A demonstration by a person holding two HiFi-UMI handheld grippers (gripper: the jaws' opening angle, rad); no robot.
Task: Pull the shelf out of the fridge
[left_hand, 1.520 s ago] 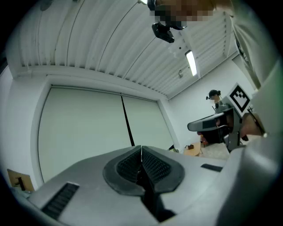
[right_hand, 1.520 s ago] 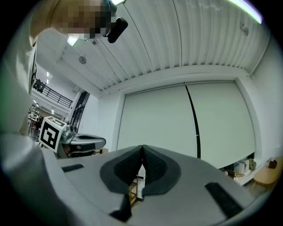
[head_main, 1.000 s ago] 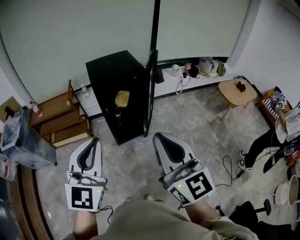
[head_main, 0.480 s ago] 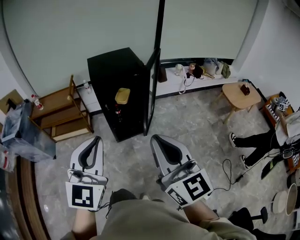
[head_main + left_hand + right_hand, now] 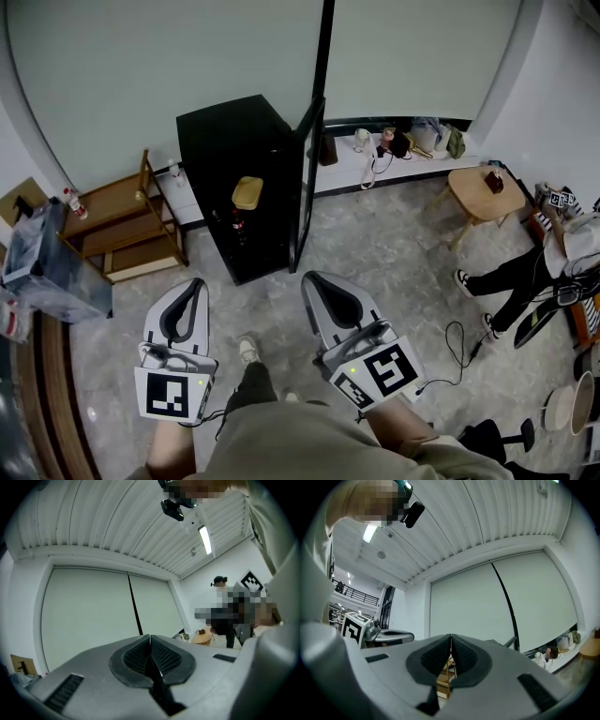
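A small black fridge (image 5: pixel 234 159) stands against the far wall with its door (image 5: pixel 305 178) swung open. Inside I make out a yellow container (image 5: pixel 247 193) above a dark bottle (image 5: pixel 238 225); the shelf itself is too small to tell apart. My left gripper (image 5: pixel 195 284) and right gripper (image 5: pixel 313 279) are held side by side over the floor, well short of the fridge. Both are shut with nothing between the jaws. Both point up at the wall in the left gripper view (image 5: pixel 150 638) and the right gripper view (image 5: pixel 450 637).
A wooden rack (image 5: pixel 117 225) stands left of the fridge, a grey box (image 5: pixel 47 272) at the far left. A low ledge with bags (image 5: pixel 403 145) runs along the wall. On the right are a round wooden stool (image 5: pixel 481 190), a seated person (image 5: pixel 534 272) and floor cables (image 5: pixel 464 342).
The view has crept slightly towards the fridge. The person's foot now shows between the grippers. The seated person on the right has shifted their legs. Both grippers stay shut.
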